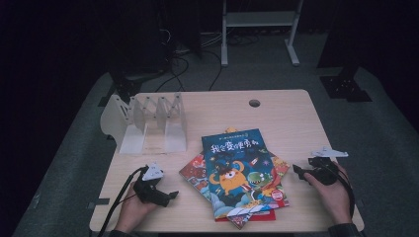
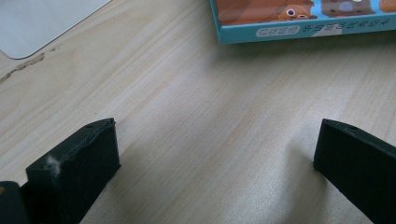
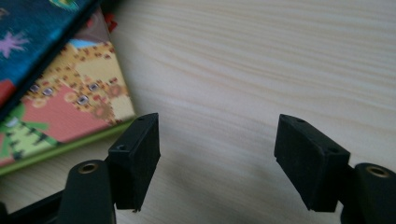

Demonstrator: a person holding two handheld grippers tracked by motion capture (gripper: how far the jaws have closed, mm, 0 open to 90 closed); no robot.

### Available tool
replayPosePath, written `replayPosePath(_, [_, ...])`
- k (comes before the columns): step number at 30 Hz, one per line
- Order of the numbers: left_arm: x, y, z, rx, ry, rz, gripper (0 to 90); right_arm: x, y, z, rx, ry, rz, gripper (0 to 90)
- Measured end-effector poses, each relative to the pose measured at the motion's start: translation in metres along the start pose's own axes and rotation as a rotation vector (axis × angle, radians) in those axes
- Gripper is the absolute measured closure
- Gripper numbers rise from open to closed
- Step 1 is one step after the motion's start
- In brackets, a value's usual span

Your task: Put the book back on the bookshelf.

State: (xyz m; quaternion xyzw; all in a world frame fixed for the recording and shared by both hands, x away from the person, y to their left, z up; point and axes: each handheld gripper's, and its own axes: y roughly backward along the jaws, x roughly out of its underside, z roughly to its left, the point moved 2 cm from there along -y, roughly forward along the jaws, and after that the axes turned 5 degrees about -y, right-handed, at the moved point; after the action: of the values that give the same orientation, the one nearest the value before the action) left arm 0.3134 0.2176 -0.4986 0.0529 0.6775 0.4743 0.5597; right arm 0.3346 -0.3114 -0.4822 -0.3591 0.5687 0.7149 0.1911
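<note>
Stack of picture books [image 1: 242, 173] lying flat mid-tabletop [image 1: 286, 113], front and right of the white folding book rack [image 1: 148, 123]. Probably thin, light, fairly stiff, glossy covers likely slippery; best pinched at an overhanging edge or corner of the top book [image 1: 236, 165]. Left claw [image 1: 170, 195] wide open, empty, just left of the stack. Right claw [image 1: 298, 171] wide open, empty, just right of it, one jaw beside a lower book's corner [image 3: 70, 107]. Number of books beneath hard to count; lower covers mostly hidden.
</note>
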Motion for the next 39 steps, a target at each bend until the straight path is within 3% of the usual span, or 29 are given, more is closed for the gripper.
replayPosePath(7, [0.000, 0.000, 0.000, 0.000, 0.000, 0.000, 0.0, -0.024, 0.000, 0.008, -0.055, 0.004, -0.039, 30.2])
replayPosePath(15, [0.000, 0.000, 0.000, 0.000, 0.000, 0.000, 0.0, -0.043, -0.007, 0.019, -0.103, 0.011, -0.046, 29.3])
replayPosePath(28, [0.000, 0.000, 0.000, 0.000, 0.002, -0.002, 0.0, -0.082, -0.033, 0.043, -0.188, 0.029, -0.042, 28.2])
replayPosePath(29, [0.000, 0.000, 0.000, 0.000, 0.000, -0.001, 0.0, -0.088, -0.036, 0.045, -0.216, 0.021, -0.042, 27.9])
replayPosePath(34, [0.000, 0.000, 0.000, 0.000, 0.000, -0.001, 0.0, -0.100, -0.050, 0.051, -0.257, 0.021, -0.036, 27.6])
replayPosePath(39, [0.000, 0.000, 0.000, 0.000, 0.000, 0.000, 0.0, -0.107, -0.061, 0.057, -0.260, 0.040, -0.033, 28.3])
